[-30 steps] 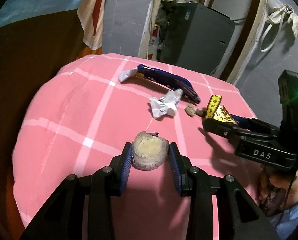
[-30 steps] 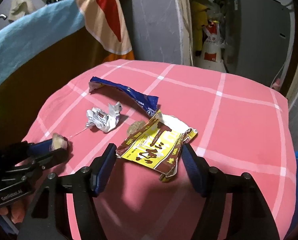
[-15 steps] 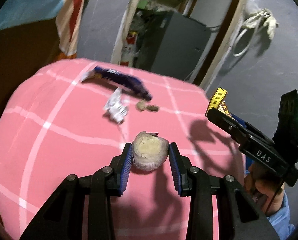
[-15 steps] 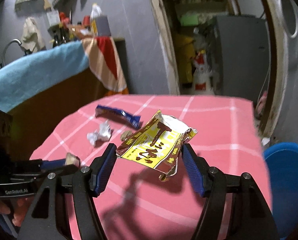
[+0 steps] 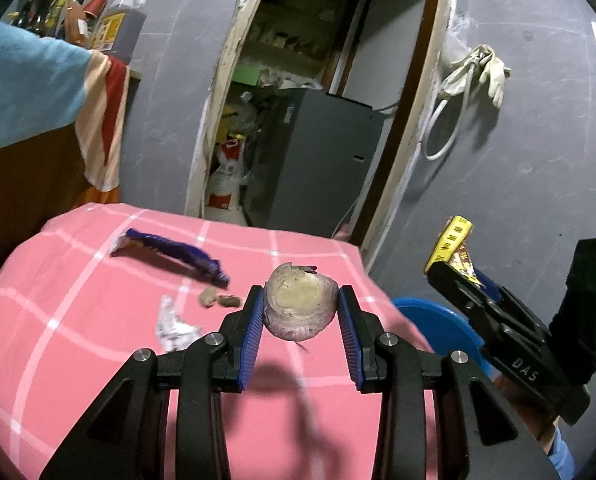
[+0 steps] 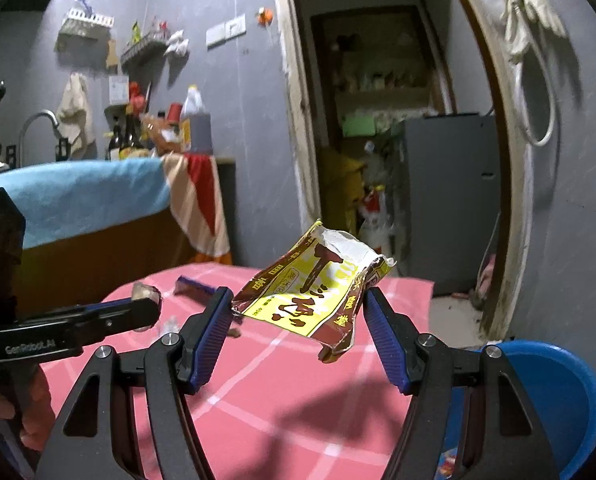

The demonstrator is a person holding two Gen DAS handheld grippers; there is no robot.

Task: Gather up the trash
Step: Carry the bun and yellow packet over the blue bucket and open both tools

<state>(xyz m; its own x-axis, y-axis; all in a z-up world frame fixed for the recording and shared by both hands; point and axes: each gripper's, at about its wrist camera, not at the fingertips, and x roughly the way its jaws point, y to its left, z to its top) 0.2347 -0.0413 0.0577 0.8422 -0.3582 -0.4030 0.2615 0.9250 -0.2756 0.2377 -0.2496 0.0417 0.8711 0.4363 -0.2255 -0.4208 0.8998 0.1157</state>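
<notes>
Trash in both tools, lifted clear of the pink checked table. Left hand-held gripper, centre of the left wrist view, pinching a round, pale, peel-like lump between its blue pads. Right hand-held gripper, centre of the right wrist view, clamped on a crumpled yellow and brown wrapper, pads pressing its two side edges, torn white end tilted up toward the doorway. Same right tool also visible at the right edge of the left wrist view, wrapper tip poking up above it.

Still lying on the table, left of centre in the left wrist view: a dark blue wrapper, two small brown scraps just below its right end, and a crumpled bit of foil nearer the camera, partly behind the gripper's left arm.

Blue bin at lower right of the right wrist view, just past the table's edge, below and right of the held wrapper.
</notes>
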